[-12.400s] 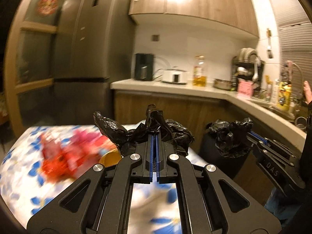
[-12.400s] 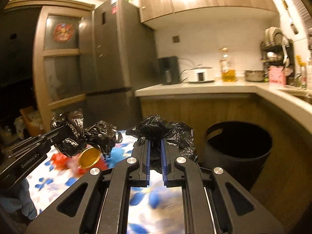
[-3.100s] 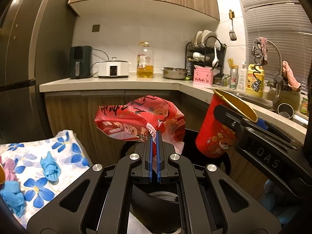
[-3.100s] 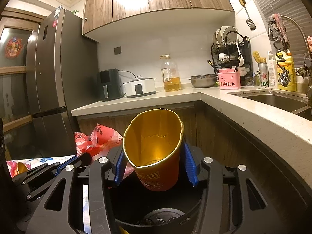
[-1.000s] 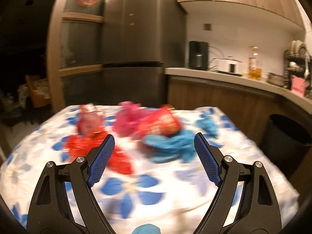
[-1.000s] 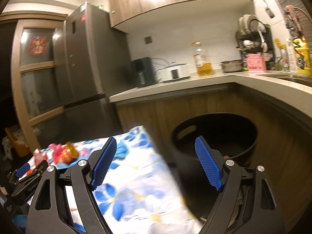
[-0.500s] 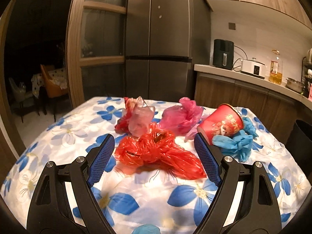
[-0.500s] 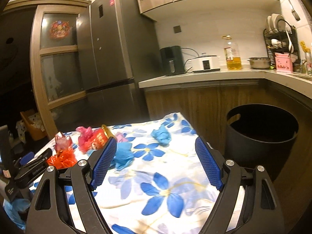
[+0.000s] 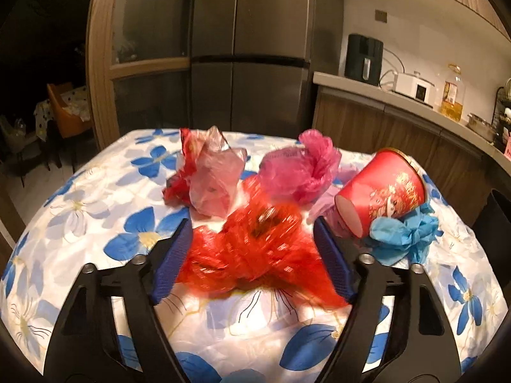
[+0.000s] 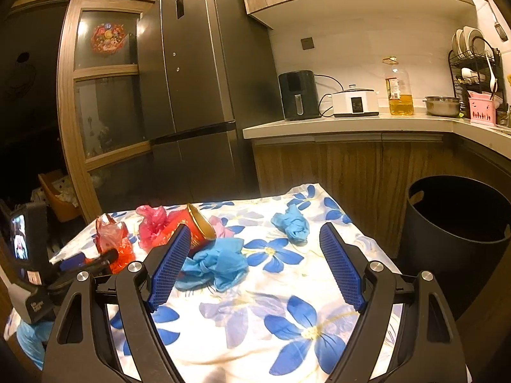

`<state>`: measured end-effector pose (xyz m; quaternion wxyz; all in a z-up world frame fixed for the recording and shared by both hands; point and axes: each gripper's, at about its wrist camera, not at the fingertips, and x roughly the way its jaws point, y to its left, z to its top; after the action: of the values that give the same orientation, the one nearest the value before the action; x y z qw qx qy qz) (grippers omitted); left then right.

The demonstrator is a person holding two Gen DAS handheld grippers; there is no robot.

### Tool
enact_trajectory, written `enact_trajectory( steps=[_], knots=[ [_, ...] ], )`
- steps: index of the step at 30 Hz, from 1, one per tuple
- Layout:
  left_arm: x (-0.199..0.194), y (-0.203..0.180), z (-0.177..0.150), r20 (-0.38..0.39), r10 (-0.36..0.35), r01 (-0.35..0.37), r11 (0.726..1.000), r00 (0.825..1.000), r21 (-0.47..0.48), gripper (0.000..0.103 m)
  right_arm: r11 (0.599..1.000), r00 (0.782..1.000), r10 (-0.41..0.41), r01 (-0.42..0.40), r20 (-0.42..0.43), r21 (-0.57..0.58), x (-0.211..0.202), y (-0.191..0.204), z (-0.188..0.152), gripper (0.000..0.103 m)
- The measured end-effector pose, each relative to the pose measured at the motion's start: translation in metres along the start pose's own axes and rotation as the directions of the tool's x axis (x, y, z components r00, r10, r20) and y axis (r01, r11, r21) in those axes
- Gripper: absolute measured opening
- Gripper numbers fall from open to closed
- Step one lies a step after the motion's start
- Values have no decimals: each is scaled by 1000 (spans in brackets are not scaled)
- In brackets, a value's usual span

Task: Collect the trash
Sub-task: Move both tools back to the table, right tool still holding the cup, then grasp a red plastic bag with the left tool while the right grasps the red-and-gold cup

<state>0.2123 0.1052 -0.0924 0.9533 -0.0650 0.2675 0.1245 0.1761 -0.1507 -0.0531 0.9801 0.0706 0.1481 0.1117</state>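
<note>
Left wrist view first, biggest stuff down to small: your table with the blue-flower cloth now fills the frame, where a few seconds back you were over the black bin with a red wrapper and a cup in the claws. So that load looks dumped and you're back for round two.

Half a second ago the left gripper was wider and set further back. Now its jaws are closing, with the crumpled red plastic bag sitting right between the pads. They don't look like they're pressing on it yet, so I wouldn't call it held.

Right wrist view: your right gripper is wide open and empty, same as a second ago, swung round from the bin to the table, with the blue glove wad just ahead of its left finger.

Still on the cloth: the pale pink bag, the magenta bag, the red paper cup on its side and a second blue glove nearer the bin. Plenty of trips left, I'd guess.
</note>
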Motion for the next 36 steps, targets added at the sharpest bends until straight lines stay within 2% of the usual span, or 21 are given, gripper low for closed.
enact_trajectory(
  steps=[1, 3, 6, 11, 14, 23, 28, 30, 36],
  knots=[
    [4, 0, -1, -16, -9, 9, 1000, 1000, 2, 60, 1000, 1000, 1, -1, 0, -3, 3, 2, 1, 80],
    [8, -1, -2, -33, -20, 20, 1000, 999, 4, 53, 1000, 1000, 7, -7, -1, -11, 9, 7, 3, 80],
    [11, -1, -5, -54, -55, 55, 998, 997, 7, 32, 999, 1000, 19, -20, -7, -34, 19, 16, 5, 80],
    [12, -1, -8, -66, -96, 96, 995, 993, 3, 15, 997, 998, 52, -53, -25, -59, 33, 27, 8, 80],
    [5, 2, -10, -49, -119, 118, 993, 992, -19, 0, 994, 997, 70, -73, -39, -83, 39, 33, 5, 80],
    [-45, 10, -17, 46, -130, 131, 991, 990, -27, 0, 988, 993, 98, -104, -63, -111, 63, 53, 0, 79],
    [-57, 11, -18, 59, -138, 139, 990, 989, -13, 0, 986, 990, 113, -123, -86, -114, 82, 60, 2, 70],
    [-59, 12, -18, 59, -145, 146, 989, 988, -14, 0, 986, 987, 122, -133, -106, -105, 91, 60, 1, 64],
    [-62, 14, -19, 58, -152, 153, 988, 987, -13, 0, 980, 977, 153, -169, -150, -104, 104, 60, -4, 56]
  ],
)
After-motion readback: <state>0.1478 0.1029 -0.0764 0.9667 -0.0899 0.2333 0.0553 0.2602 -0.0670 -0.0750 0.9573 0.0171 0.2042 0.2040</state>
